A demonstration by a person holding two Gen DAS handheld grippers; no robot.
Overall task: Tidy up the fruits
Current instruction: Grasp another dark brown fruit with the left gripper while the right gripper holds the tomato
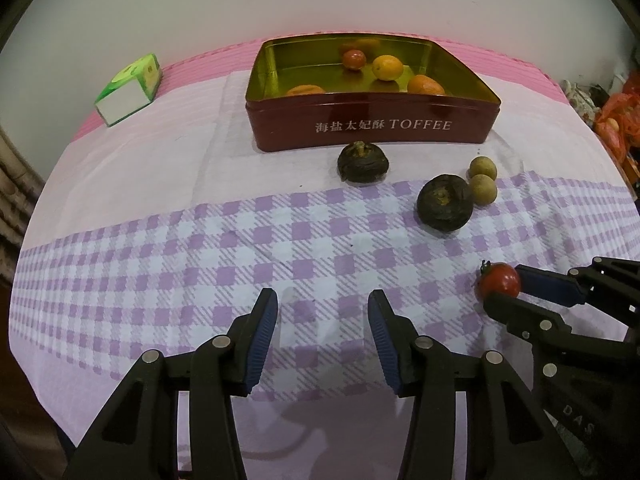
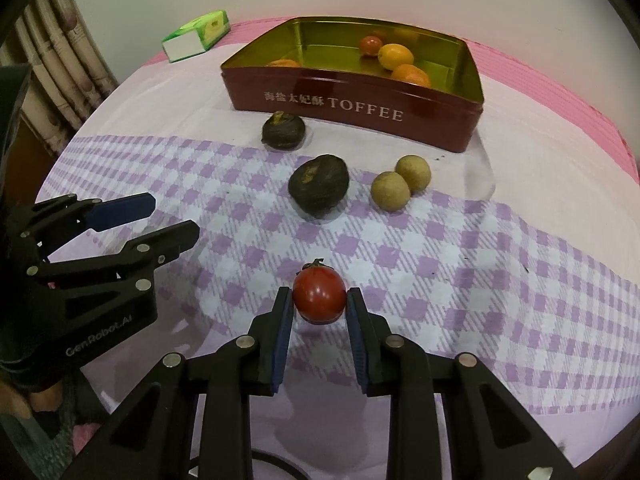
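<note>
Checked cloth (image 1: 168,240) lies bare under the left gripper (image 1: 323,312), jaws apart on nothing, while in the right view the right gripper (image 2: 319,304) clamps the tomato (image 2: 319,295), stem pointing away, 2 dark fruits (image 2: 319,184) and the toffee tin (image 2: 352,108) ahead.

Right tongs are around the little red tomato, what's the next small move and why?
Probably lift the tomato straight up. The right tongs already pinch it from both sides on the checked cloth, and the toffee tin holding the other fruit sits farther back, with dark fruits in between to clear.
</note>
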